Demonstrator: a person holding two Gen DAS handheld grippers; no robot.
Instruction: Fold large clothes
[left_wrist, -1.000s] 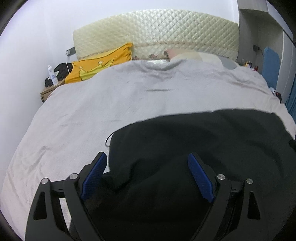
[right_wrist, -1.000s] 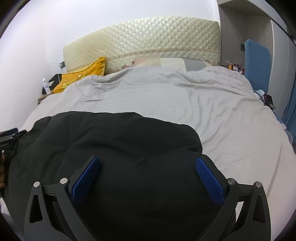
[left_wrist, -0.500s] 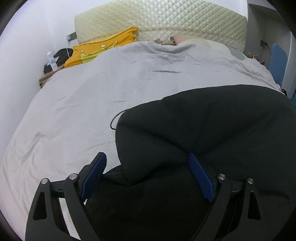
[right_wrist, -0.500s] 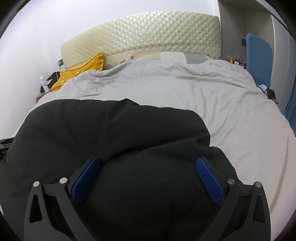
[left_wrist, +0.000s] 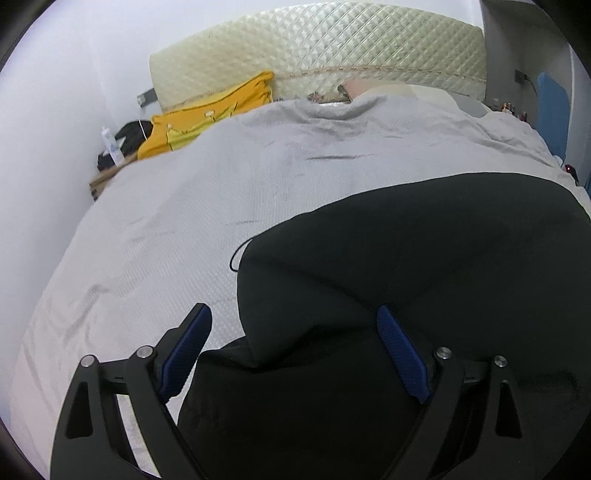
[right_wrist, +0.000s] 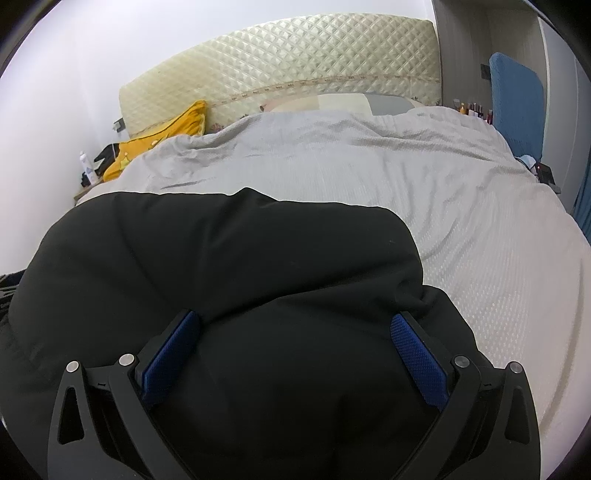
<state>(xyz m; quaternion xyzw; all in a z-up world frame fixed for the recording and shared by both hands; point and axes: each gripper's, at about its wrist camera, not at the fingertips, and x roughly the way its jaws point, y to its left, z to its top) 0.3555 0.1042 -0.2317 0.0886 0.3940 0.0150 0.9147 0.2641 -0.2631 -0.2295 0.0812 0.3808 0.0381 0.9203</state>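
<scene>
We find the left gripper (left_wrist: 293, 343) spread wide, its pads clear of the black garment (left_wrist: 424, 266) bunched between them. We find the right gripper (right_wrist: 295, 349) likewise wide apart, cloth lying loose between its blue pads (right_wrist: 419, 360). The garment lies folded over on the grey bedspread (right_wrist: 369, 170). At eleven o'clock sits a yellow pillow (left_wrist: 207, 114); at twelve, the quilted headboard (right_wrist: 295, 62).

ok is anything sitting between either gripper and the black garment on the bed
Nothing visible does. The black garment lies directly between the open fingers of the left gripper, and it bulges up between the fingers of the right gripper too. Only the grey bedspread surrounds it.
</scene>
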